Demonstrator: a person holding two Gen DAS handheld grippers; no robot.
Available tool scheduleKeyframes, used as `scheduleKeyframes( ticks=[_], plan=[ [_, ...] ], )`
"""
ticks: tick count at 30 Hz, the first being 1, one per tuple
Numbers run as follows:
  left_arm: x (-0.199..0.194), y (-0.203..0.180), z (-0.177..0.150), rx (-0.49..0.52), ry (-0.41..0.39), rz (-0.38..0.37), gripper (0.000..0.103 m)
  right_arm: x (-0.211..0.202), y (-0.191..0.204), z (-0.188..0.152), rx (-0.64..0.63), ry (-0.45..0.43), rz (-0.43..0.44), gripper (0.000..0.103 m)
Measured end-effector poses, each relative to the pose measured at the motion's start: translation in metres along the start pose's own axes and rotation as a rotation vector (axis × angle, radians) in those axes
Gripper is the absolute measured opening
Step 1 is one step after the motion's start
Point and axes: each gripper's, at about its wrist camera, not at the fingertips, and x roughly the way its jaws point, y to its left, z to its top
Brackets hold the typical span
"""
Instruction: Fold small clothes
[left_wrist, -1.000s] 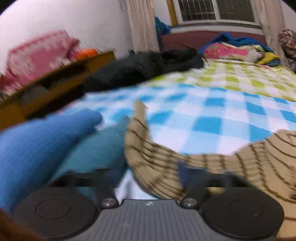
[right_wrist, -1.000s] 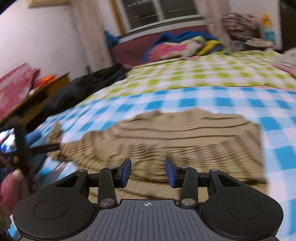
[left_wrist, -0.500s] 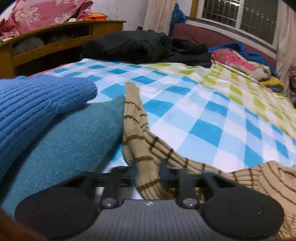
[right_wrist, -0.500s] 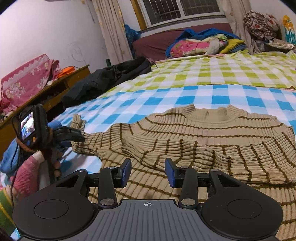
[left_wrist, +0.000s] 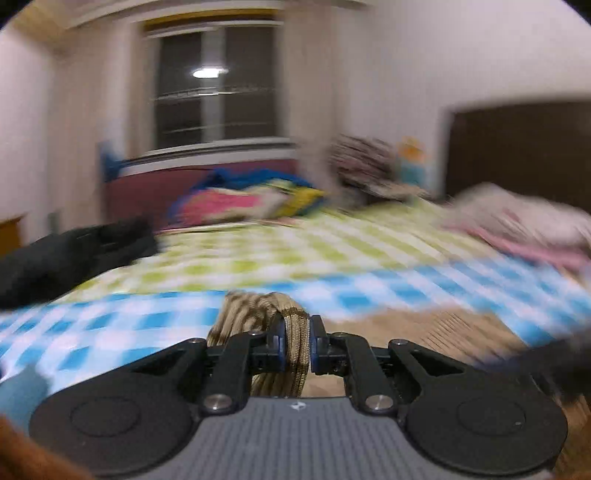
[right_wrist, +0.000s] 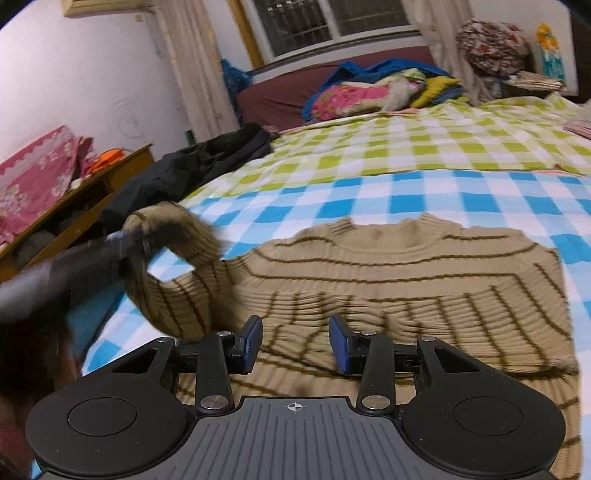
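The left claw (left_wrist: 297, 345) is clamped on the cuff of the sweater's sleeve (left_wrist: 258, 314), its jaws having just closed on the knit. The right claw (right_wrist: 295, 345) hangs open and empty above the sweater (right_wrist: 406, 288), which lies flat on the blue-checked sheet (right_wrist: 461, 199). To fold well, I'd carry the sleeve (right_wrist: 177, 236) in an arc across the chest, keep it off the bed so it doesn't drag, and lay it straight over the stripes (the free claw could pin the shoulder). Beyond is a green-checked sheet (right_wrist: 424, 147), dark clothes (right_wrist: 192, 166) heaped at the left edge, bright bedding (right_wrist: 369, 92) under a barred window (right_wrist: 325, 22), and a wooden shelf (right_wrist: 92, 192).
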Motion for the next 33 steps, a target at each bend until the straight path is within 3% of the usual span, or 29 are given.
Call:
scheduleKeyframes(
  ticks=[4,8,14,16,24,30,31,33],
  plan=[
    [0.01,-0.02,-0.027,0.056,0.087,-0.04,0.022,-0.007,-0.016,0.002,0.018,0.014,-0.02,0.04],
    [0.007,-0.031,-0.044,0.137,0.136,-0.053,0.03,-0.005,-0.021,0.004,0.057,0.04,0.037,0.04],
    [-0.011,-0.032,-0.064,0.087,0.134,-0.045,0.041,0.002,0.025,0.012,-0.162,0.061,0.091,0.043],
    [-0.015,-0.029,-0.065,0.068,0.125,-0.049,0.046,0.014,0.039,0.016,-0.21,0.101,0.071,0.046],
    [-0.021,-0.002,-0.072,-0.04,0.136,-0.034,0.048,0.077,0.028,0.034,-0.081,0.138,-0.045,0.046],
    [-0.022,0.008,-0.074,-0.081,0.137,-0.051,0.048,0.115,0.025,0.039,-0.033,0.169,-0.067,0.046],
    [-0.022,0.009,-0.074,-0.083,0.137,-0.05,0.048,0.121,0.025,0.039,-0.021,0.183,-0.075,0.045],
    [-0.022,0.011,-0.074,-0.084,0.135,-0.046,0.048,0.128,0.02,0.037,0.026,0.2,-0.058,0.026]
  ],
)
